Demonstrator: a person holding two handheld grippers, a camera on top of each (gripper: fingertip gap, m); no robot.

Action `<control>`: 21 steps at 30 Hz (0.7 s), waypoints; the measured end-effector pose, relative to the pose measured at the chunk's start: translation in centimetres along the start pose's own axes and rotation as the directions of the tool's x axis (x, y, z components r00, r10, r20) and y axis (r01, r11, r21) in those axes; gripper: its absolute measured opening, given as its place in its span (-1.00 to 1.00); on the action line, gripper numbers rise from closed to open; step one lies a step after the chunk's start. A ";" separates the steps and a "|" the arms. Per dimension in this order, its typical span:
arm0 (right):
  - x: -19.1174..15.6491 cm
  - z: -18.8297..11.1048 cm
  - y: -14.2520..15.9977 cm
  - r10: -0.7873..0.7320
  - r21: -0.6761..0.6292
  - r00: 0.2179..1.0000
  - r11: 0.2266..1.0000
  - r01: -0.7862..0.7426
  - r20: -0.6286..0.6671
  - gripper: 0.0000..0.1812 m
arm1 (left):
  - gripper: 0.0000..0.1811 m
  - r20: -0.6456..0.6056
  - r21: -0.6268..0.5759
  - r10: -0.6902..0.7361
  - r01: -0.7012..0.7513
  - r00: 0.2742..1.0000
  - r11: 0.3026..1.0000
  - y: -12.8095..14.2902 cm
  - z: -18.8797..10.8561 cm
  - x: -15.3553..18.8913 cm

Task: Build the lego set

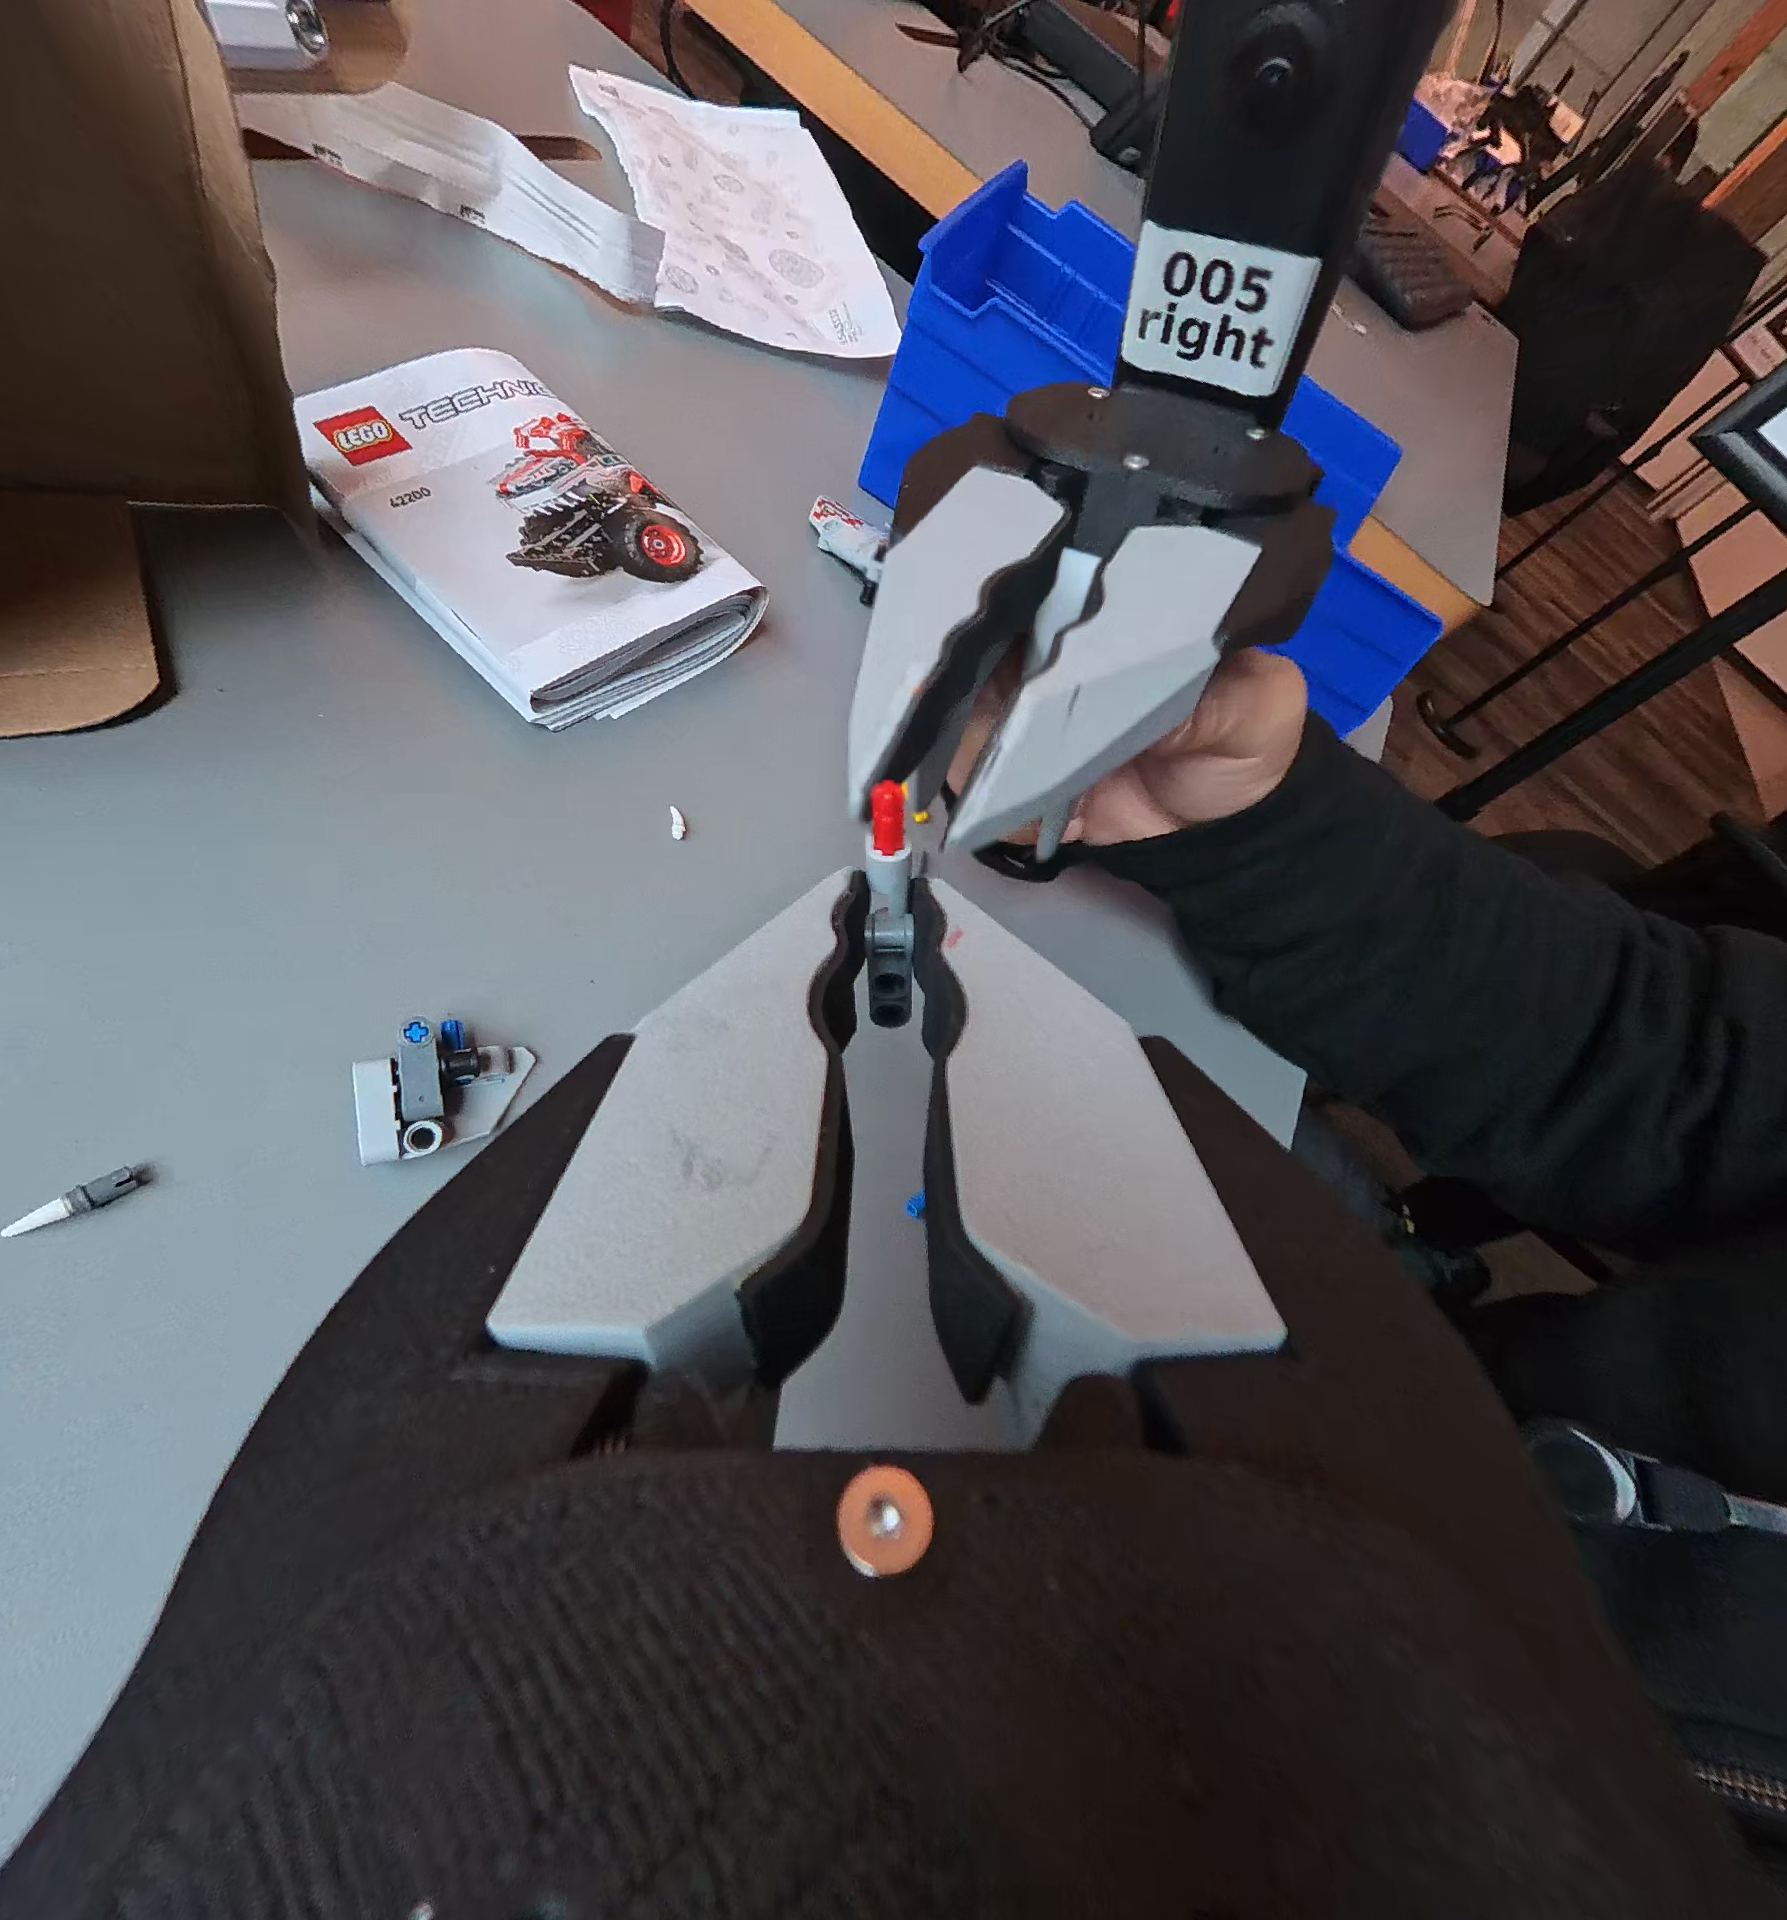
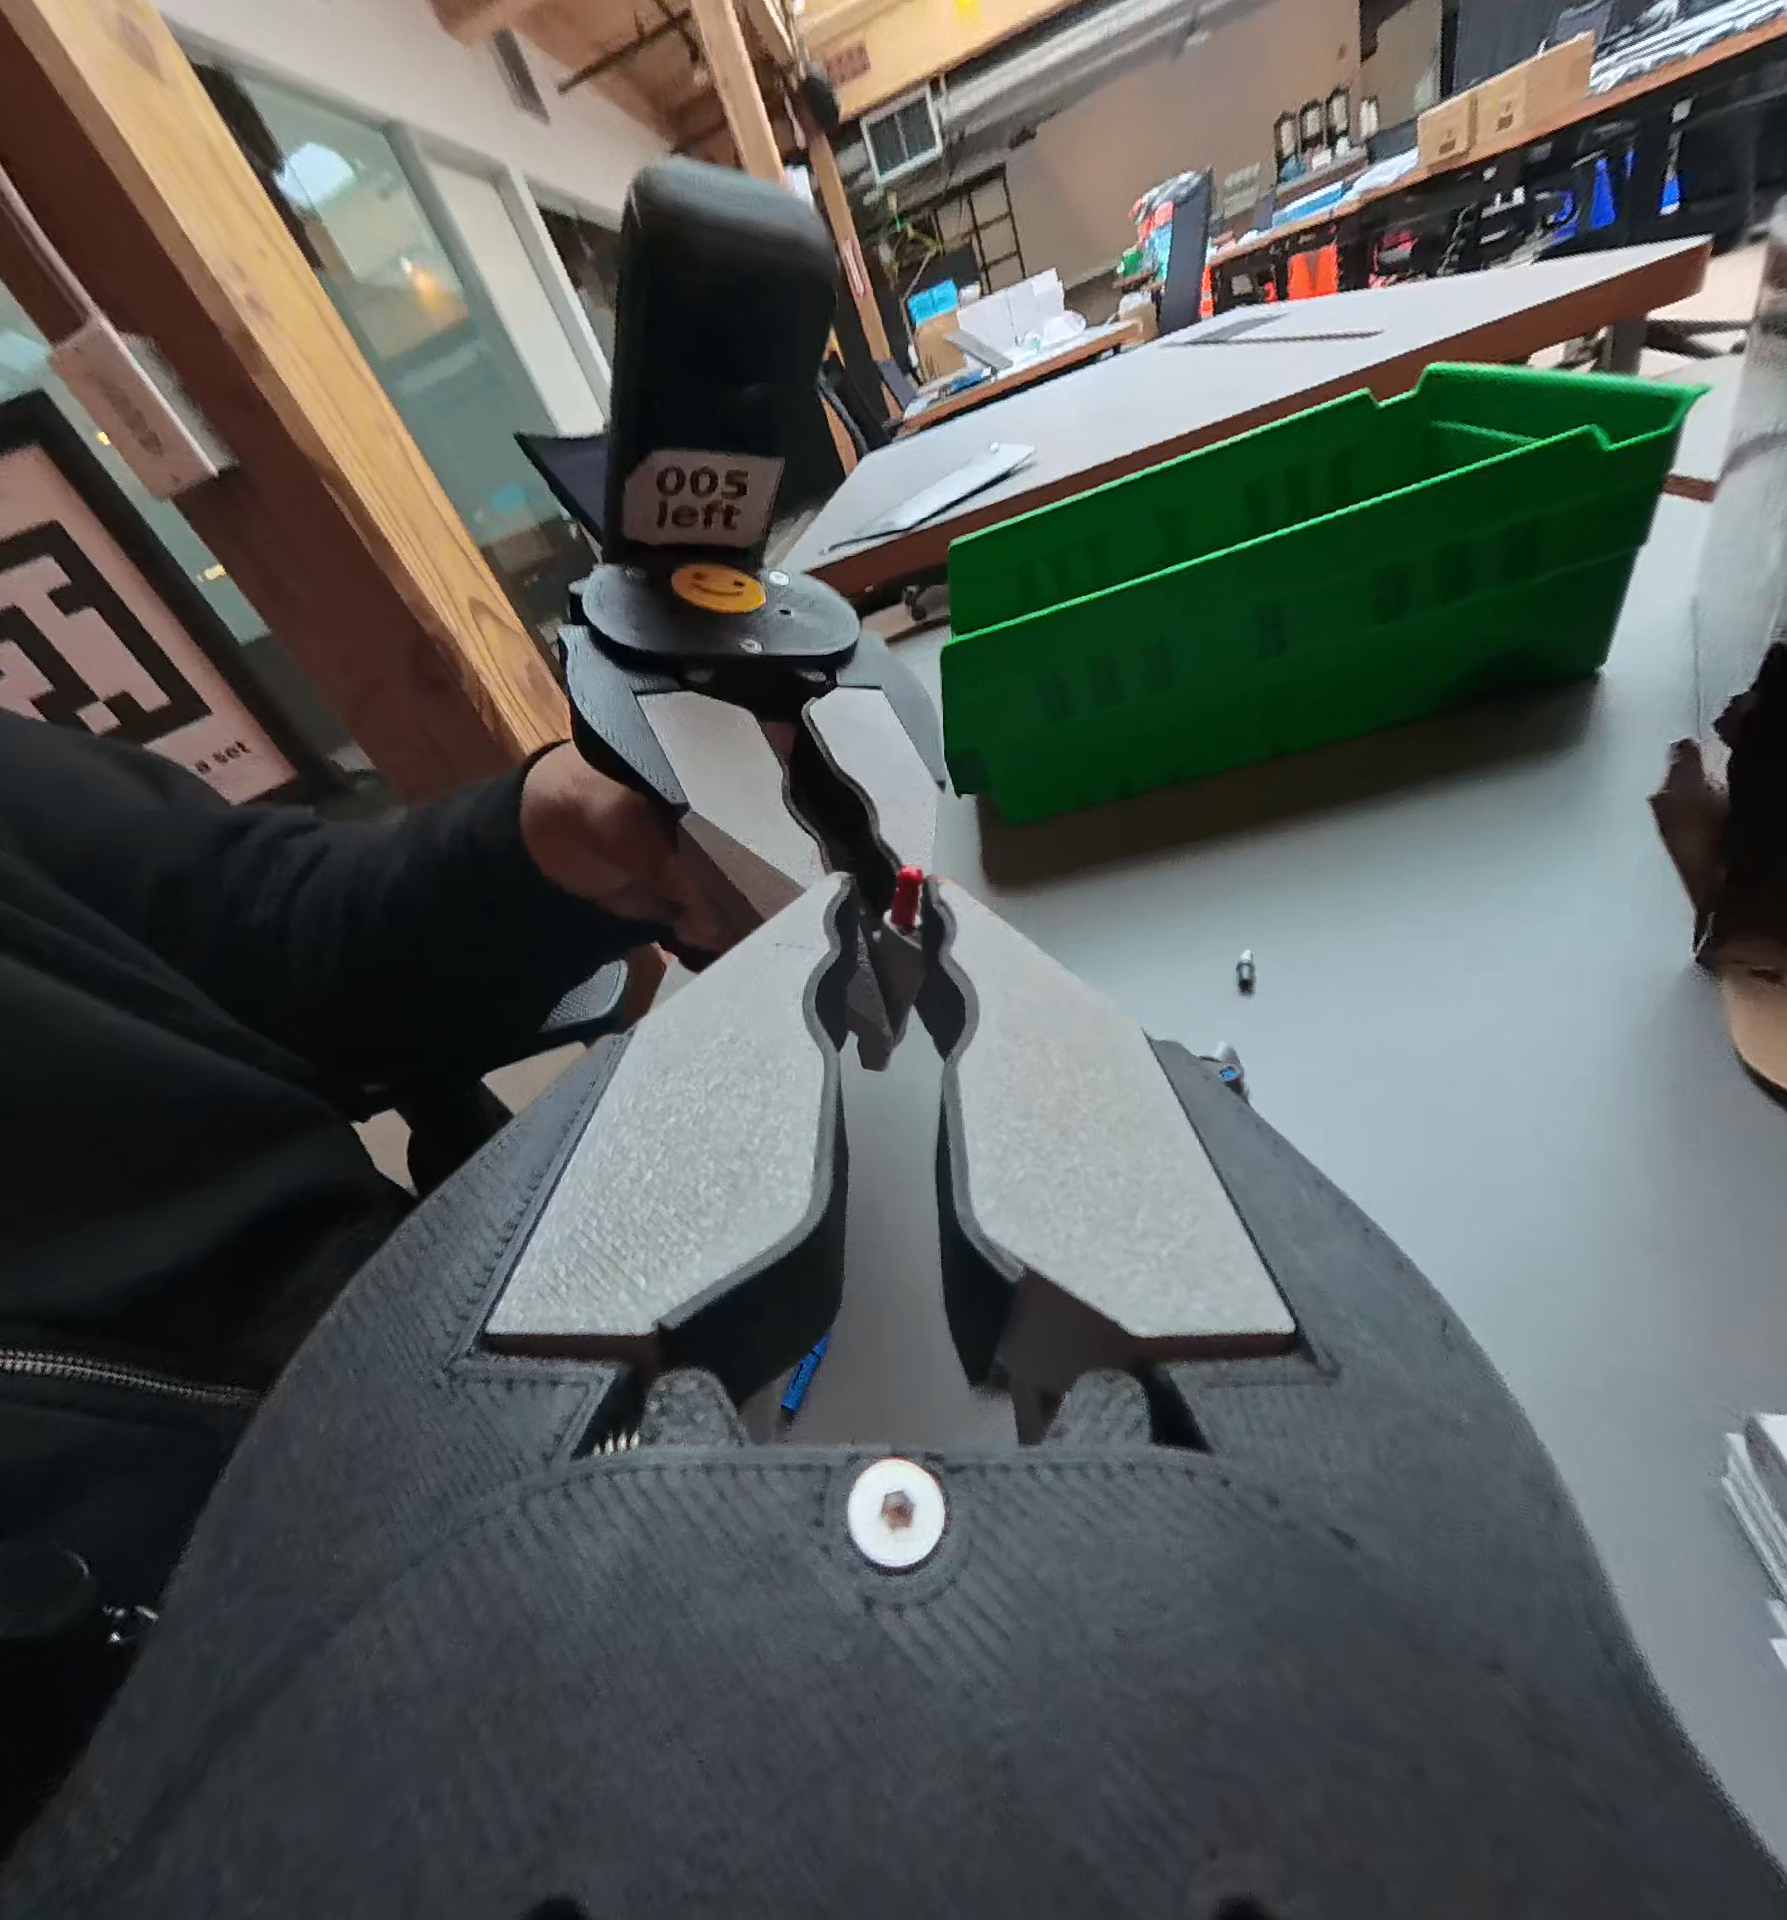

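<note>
Workshop room, grey table. Large brown cardboard box at far left; blue bin far right in left wrist view, green bin far right in right wrist view. Folded booklet mid-left, loose paper sheets beyond it. Left gripper clenched on a dark grey connector, held above the table at centre, light grey piece on its far end. Right gripper coming in from far right, tips closed around a red pin, pin touching the light grey piece. Same red pin seen between the tips in right wrist view. Small grey-and-blue sub-assembly on table near left, well apart from the grippers. White-tipped grey spike further left. Tiny white bit mid-table. Small dark pin loose on table, right side.
</note>
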State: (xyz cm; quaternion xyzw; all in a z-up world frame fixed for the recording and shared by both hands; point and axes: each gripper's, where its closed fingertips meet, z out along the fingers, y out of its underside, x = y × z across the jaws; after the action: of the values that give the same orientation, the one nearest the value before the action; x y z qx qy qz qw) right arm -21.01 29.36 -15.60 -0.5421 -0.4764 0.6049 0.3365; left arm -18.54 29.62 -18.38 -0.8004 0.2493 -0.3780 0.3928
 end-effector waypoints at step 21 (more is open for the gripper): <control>5.0 -4.8 -3.0 0.024 0.210 0.945 0.976 0.048 -0.325 -1.00 | -0.94 0.068 -0.014 -0.008 0.009 0.998 1.000 5.1 2.7 -1.2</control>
State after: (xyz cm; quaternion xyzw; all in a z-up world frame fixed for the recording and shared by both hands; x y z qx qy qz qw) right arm -17.60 35.94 -14.26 -0.5920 -0.3492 0.5529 0.4711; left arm -17.56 28.74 -24.13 -0.8167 0.2351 -0.3505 0.3934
